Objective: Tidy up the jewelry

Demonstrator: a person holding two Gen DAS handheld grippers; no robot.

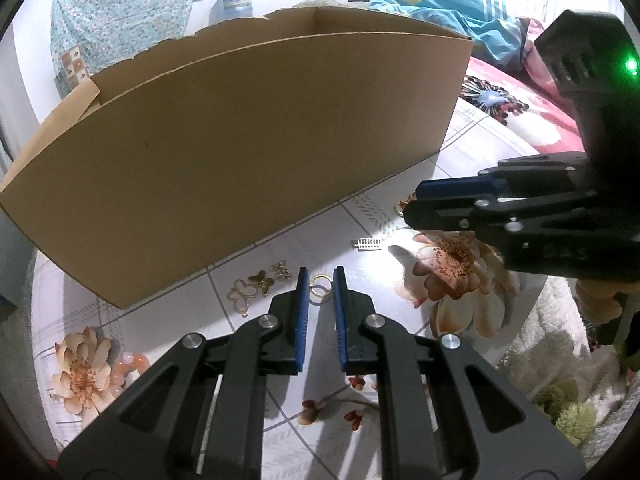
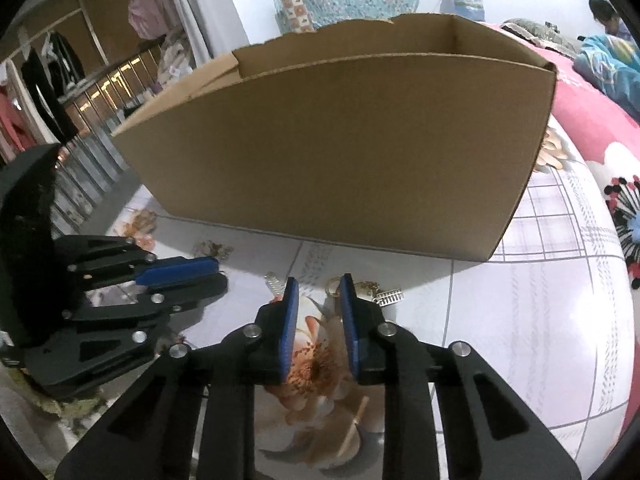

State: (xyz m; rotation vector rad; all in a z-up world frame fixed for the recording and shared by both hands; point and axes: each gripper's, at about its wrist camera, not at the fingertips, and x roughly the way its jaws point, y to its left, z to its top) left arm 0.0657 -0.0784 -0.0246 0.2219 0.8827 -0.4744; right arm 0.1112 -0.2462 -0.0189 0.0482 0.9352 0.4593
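Left hand-held gripper [image 1: 320, 280] is hovering with jaws narrowly parted, gripping nothing; gold ring [image 1: 320, 285] is lying flat on the bed just beyond its tips. Right hand-held gripper [image 2: 319, 286] is likewise parted and empty, silver comb charm [image 2: 390, 296] just right of it, long axis running crosswise. Risk: pads sliding over the flat ring, nudging it toward cardboard box [image 1: 248, 152].

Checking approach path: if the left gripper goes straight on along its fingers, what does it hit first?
Probably the small gold ring lying on the floral cloth, just past the left gripper tips. The cardboard box stands beyond it. Depth is uncertain.
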